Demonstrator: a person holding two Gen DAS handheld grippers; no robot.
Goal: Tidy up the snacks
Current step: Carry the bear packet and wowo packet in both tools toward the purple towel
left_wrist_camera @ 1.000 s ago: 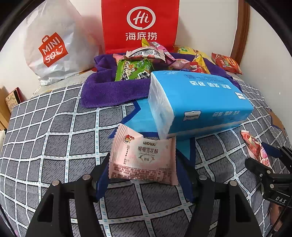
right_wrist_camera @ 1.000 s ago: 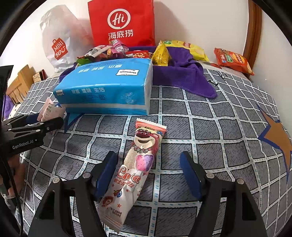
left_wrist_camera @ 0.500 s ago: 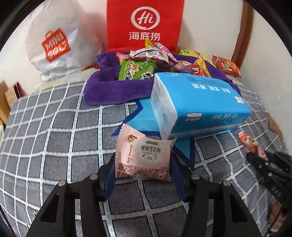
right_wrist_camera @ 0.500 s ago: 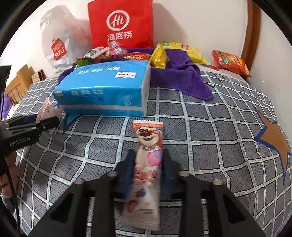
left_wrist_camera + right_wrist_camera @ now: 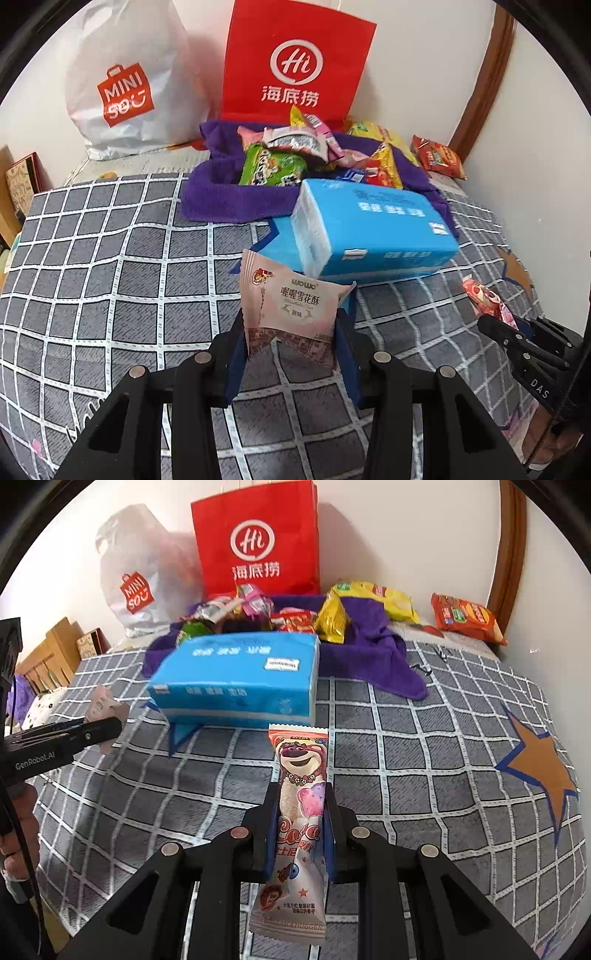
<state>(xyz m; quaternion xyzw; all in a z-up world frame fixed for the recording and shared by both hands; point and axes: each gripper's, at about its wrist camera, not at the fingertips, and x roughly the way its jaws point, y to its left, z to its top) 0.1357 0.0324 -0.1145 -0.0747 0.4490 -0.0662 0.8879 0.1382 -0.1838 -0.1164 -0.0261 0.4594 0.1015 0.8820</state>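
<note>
Pink and puffy, the nougat pack (image 5: 291,310) sits between the pads of the left tongs (image 5: 290,332), whose jaws are closing on its two sides; the pads press on it and its lower edge hangs clear of the grey checked bedspread (image 5: 110,277). Just beyond those tongs lies a blue tissue pack (image 5: 373,236), and past that a purple towel (image 5: 218,199) heaped with snacks, a green packet (image 5: 273,170) nearest. Behind the towel a red paper bag (image 5: 295,70) leans on the wall, with a white plastic bag (image 5: 125,85) to its left.

The right tongs (image 5: 299,827) are clamped tight on a long bear wrapper (image 5: 301,812), gripped about its middle so that the bear's face stands out ahead of the fingertips and the tail end hangs back under the jaws. Straight ahead of these tongs is the same tissue pack (image 5: 236,679); farther on, on the towel (image 5: 373,653), a gold packet (image 5: 332,622) and a yellow bag (image 5: 376,598). An orange packet (image 5: 467,618) lies off to the far right by the wall. An orange star (image 5: 539,764) marks the bedspread (image 5: 424,746) to the right.

Each tongs shows at the edge of the other's view: the right one with its wrapper (image 5: 487,301) at the far right, the left one at the far left, a hand (image 5: 18,834) below it.
</note>
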